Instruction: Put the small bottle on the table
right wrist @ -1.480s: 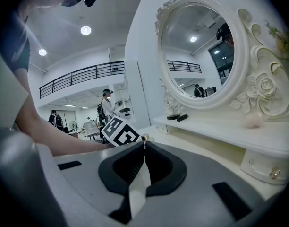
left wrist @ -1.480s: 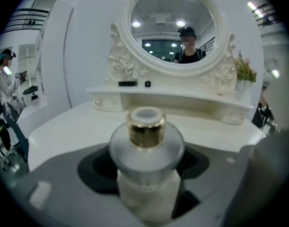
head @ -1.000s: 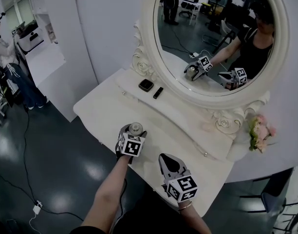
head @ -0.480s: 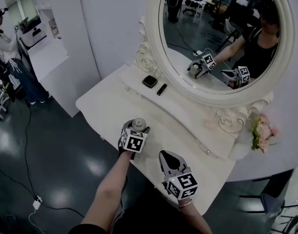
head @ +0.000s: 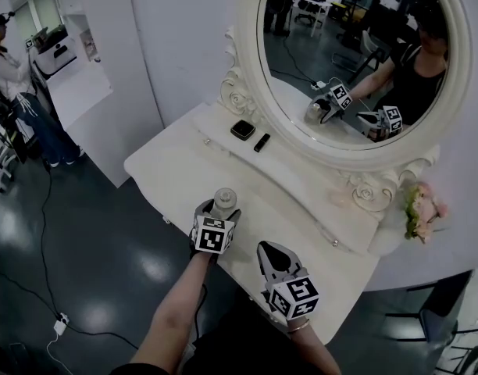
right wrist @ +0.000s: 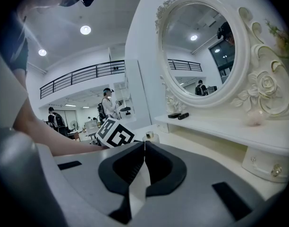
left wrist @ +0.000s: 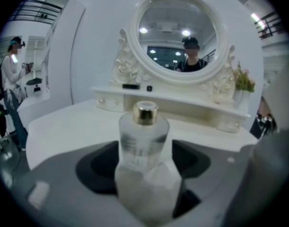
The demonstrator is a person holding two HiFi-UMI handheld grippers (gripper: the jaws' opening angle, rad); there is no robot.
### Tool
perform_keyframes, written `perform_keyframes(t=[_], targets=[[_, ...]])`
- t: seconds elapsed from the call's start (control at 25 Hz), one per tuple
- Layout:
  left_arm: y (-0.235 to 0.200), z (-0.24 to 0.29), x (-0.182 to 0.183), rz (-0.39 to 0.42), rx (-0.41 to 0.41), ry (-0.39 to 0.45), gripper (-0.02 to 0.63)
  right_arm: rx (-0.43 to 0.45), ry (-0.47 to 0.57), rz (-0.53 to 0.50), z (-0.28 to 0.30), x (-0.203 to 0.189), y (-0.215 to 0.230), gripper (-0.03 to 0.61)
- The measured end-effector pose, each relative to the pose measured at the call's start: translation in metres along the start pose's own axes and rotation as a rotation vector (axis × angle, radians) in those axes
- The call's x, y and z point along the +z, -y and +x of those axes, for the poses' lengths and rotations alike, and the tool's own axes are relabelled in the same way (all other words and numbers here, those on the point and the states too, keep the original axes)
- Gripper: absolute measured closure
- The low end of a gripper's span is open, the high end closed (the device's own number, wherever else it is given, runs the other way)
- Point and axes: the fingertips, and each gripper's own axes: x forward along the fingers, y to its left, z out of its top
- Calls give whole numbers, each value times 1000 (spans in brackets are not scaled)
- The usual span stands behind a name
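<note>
A small frosted bottle [head: 224,201] with a gold cap stands upright near the front edge of the white dressing table [head: 176,170]. My left gripper [head: 220,210] sits just behind it, jaws opening. In the left gripper view the bottle [left wrist: 144,141] stands between the spread jaws of that gripper [left wrist: 144,168], and the pads do not press on it. My right gripper [head: 272,255] hovers over the table's front right, shut and empty. The right gripper view shows its closed tips [right wrist: 144,148], the bottle's cap [right wrist: 149,135] beyond them, and the left gripper's marker cube [right wrist: 115,132].
An oval mirror [head: 356,53] in a carved white frame rises behind the raised shelf. A black square box [head: 241,130] and a black stick-shaped item [head: 261,142] lie on that shelf. Pink flowers [head: 419,209] stand at the right end. A person [head: 12,92] stands far left.
The bottle now shows further out past the left gripper's jaws, which have spread a little. The head view has shifted slightly. The right gripper has barely moved.
</note>
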Motion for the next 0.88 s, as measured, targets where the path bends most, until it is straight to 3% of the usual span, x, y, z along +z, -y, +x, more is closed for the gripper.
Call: perform_keyframes(t=[0.32, 0.64, 0.88], targets=[[3, -44, -16, -66, -8, 14, 279, 17, 1, -6, 3, 0, -12, 572], [-5, -101, -19, -115, 19, 91, 394, 30, 6, -10, 5, -2, -26, 573], [-5, -138, -21, -153, 36, 140, 445, 46, 5, -16, 6, -4, -36, 572]])
